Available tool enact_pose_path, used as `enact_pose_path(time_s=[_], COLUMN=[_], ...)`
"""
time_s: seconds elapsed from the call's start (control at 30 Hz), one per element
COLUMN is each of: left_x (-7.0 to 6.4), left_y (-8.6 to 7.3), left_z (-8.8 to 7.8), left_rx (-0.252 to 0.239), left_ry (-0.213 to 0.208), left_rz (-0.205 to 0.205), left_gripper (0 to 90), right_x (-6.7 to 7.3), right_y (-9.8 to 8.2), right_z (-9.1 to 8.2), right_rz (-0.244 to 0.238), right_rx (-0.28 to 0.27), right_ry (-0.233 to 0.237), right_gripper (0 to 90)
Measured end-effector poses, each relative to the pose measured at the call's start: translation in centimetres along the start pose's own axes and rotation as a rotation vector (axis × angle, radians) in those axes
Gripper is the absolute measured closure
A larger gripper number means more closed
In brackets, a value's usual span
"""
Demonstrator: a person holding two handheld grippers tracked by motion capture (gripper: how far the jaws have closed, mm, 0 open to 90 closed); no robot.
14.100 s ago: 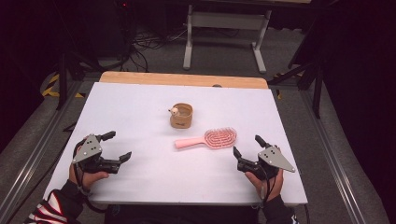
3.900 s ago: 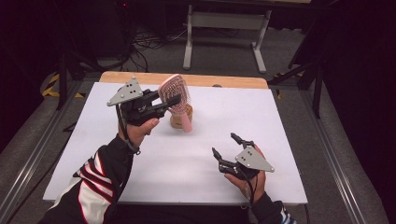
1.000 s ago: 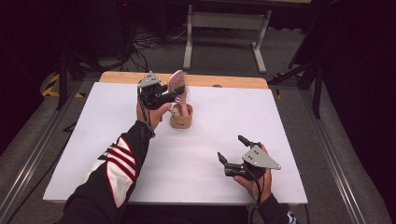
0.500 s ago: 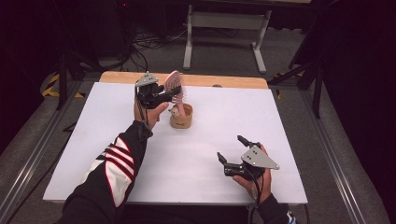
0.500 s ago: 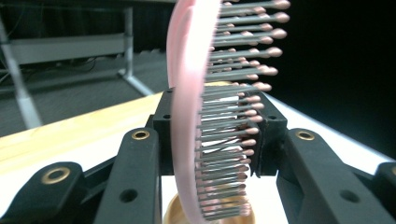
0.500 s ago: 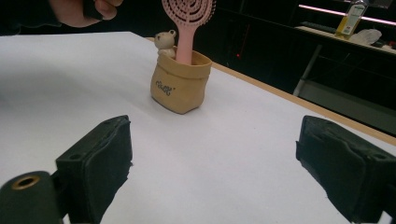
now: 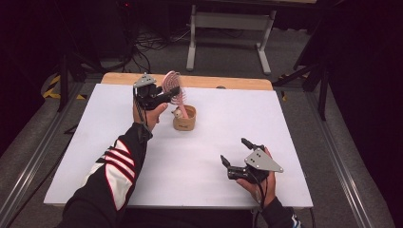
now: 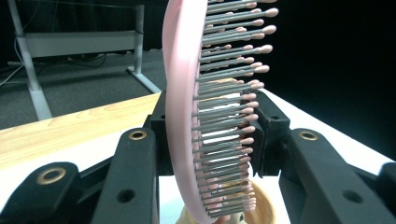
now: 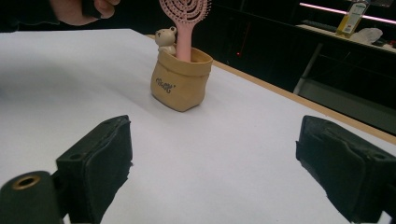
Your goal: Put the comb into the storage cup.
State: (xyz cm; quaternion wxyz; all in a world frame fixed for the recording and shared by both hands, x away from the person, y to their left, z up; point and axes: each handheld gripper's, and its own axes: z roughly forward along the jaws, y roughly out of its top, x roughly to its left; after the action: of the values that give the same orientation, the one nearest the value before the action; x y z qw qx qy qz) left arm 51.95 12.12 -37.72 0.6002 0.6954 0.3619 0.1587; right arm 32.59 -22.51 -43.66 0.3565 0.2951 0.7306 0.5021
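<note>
Left gripper (image 7: 164,96) fingers loosening around pink brush (image 7: 172,84) head, handle sitting in tan holder (image 7: 184,118) below them. Risk — brush leaning, tipping holder. Right gripper (image 7: 236,153) fingers spread, idling on bench (image 7: 285,123).

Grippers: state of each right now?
Left gripper: jaws around the pink hairbrush head, handle down in the tan holder; grip just easing.
Right gripper: open, holding nothing.

White table top (image 7: 199,156), wooden edge strip (image 7: 228,81), grey metal stand (image 7: 228,21), floor cables (image 7: 147,38)
</note>
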Motion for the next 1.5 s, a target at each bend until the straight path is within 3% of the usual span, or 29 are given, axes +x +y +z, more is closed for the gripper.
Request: enact_pose_path(time_s=[0.53, 0.93, 1.2, 1.5], left_x=[1.5, 2.4, 2.6, 2.8], left_y=[-0.6, -1.0, -0.9, -0.7], left_z=[-0.7, -1.2, -1.3, -1.7], left_rx=[-0.006, 0.005, 0.014, 0.023], left_ry=[0.023, 0.030, 0.040, 0.060], left_rz=[-0.047, -0.061, -0.048, -0.036], left_gripper=[58.2, 56.5, 54.2, 37.7], right_x=[0.0, 0.1, 0.1, 0.2], right_y=[-0.1, -0.1, -0.1, -0.1], right_z=[0.1, 0.2, 0.2, 0.2], right_rz=[-0.004, -0.010, -0.009, -0.014], right_rx=[0.006, 0.014, 0.014, 0.014], right_ry=[-0.003, 0.000, 0.001, 0.001], right_gripper=[10.8, 10.8, 10.8, 10.8])
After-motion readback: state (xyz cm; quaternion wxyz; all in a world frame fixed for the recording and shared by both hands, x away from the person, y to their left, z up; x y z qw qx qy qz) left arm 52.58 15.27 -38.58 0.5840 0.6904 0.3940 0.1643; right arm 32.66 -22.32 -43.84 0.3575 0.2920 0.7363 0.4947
